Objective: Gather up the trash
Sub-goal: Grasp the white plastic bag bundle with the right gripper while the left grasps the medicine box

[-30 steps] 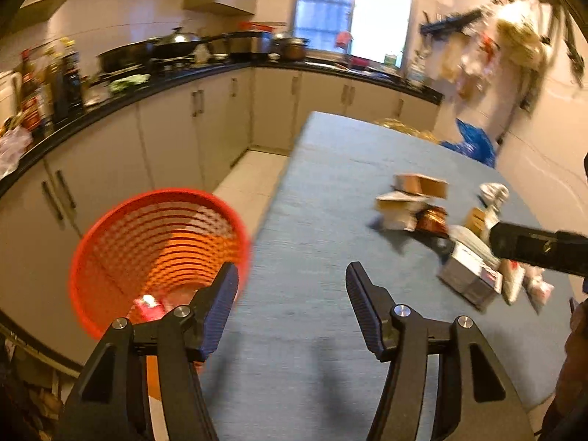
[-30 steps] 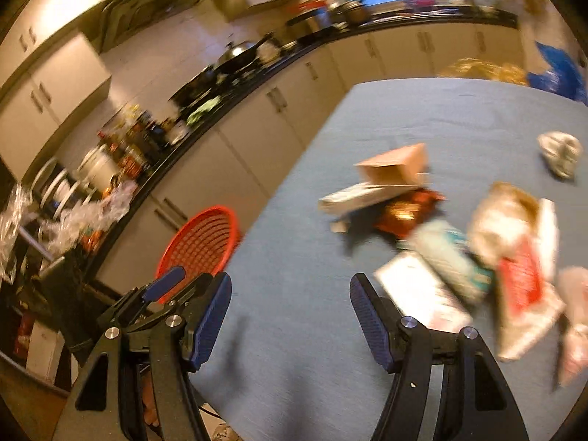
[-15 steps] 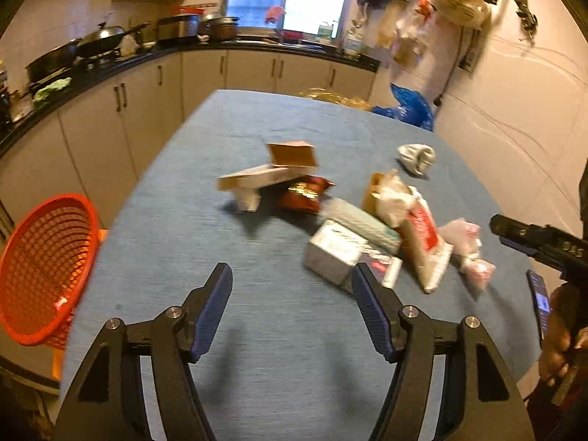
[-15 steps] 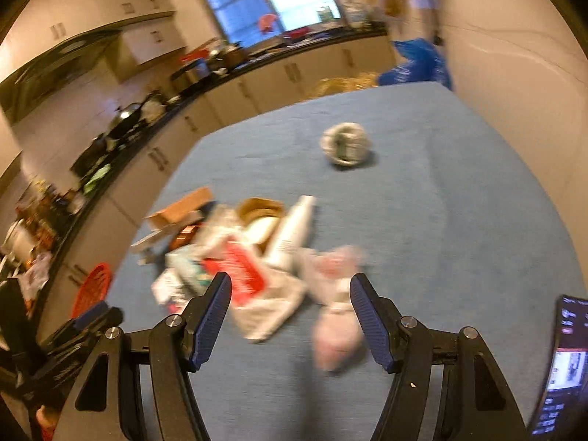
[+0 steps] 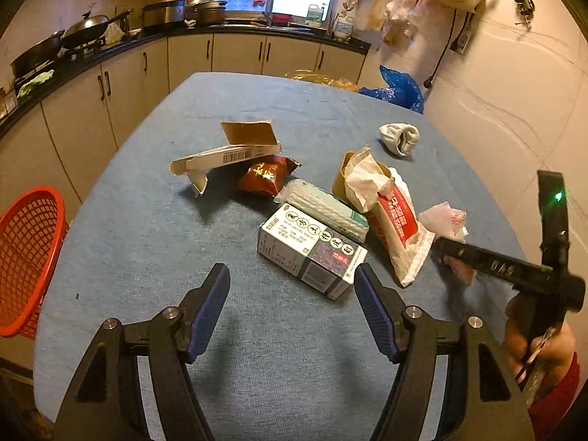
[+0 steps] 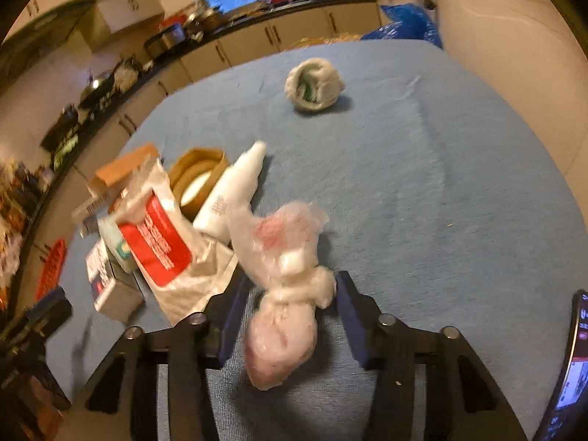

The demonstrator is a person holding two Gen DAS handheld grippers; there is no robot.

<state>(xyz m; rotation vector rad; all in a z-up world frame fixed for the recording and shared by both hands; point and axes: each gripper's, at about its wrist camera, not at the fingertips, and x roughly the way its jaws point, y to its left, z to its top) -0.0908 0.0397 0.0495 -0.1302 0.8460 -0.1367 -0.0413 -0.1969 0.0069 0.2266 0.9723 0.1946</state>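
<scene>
A knotted pink-and-white plastic bag [image 6: 283, 294] lies on the blue table [image 6: 441, 183]. My right gripper [image 6: 288, 288] straddles it; its jaws are closing, the bag's knot is between the pads, and I see no firm squeeze. In the left wrist view that gripper [image 5: 446, 251] reaches the same bag [image 5: 446, 218] from the right. My left gripper [image 5: 291, 275] hovers over the table with its jaws opening and nothing between them. A white-and-green carton [image 5: 312, 253] lies just ahead of it.
The trash pile holds a red-and-white pouch [image 5: 398, 220], a red snack packet [image 5: 266, 174], flattened cardboard [image 5: 228, 156] and a white wad [image 5: 398, 137]. An orange basket [image 5: 25, 257] stands off the table's left edge. A phone [image 6: 573, 360] is at the right.
Both grippers swung right from the basket side toward the trash pile. The right one dropped over the pink bag and narrowed around it. The left one widened slightly.
</scene>
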